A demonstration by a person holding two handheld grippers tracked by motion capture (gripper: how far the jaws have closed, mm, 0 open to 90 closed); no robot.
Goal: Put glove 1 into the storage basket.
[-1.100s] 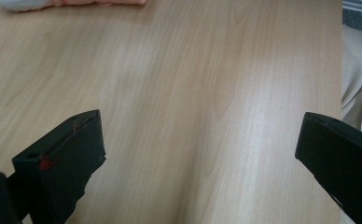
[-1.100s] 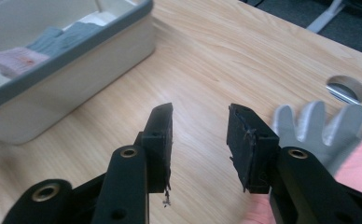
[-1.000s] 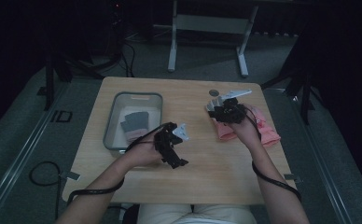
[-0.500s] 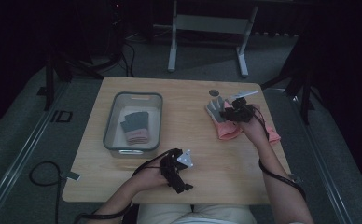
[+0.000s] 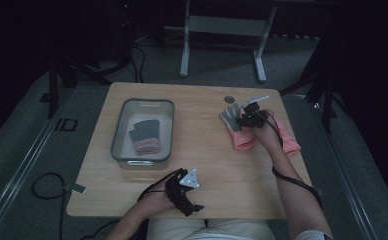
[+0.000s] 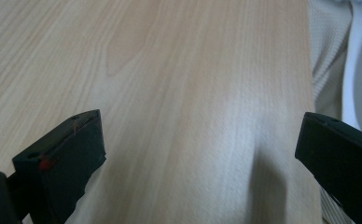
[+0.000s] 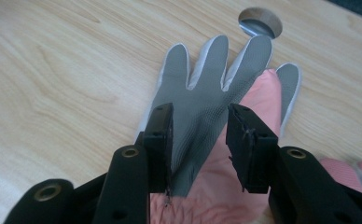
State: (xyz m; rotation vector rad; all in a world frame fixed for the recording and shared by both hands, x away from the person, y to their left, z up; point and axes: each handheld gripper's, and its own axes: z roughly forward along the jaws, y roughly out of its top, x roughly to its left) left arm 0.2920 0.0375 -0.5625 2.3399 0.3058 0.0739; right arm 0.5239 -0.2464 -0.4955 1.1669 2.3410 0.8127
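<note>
1. On the right half of the light wooden table lies a work glove with a grey textured palm coating and a pale knitted edge, palm side up, with its four fingers spread flat toward the far edge.
2. The cuff end of this grey glove rests on top of a pink knitted glove, which lies partly under it; one pink fingertip shows between two grey fingers.
3. Just beyond the fingertips there is a round hole in the table top.
4. The right gripper stands over the palm of the grey glove. Its two black jaws are half open, one on each side of the palm, and the fabric rises a little between them. Whether the pads already press on the fabric cannot be told.
5. In the high view the right gripper is at the far right of the table, over both gloves.
6. The left gripper has its jaws wide open above bare wood near the person's edge of the table, well apart from the gloves, with nothing between them.
7. A clear plastic tray on the left half holds another grey and pink glove pair.
</note>
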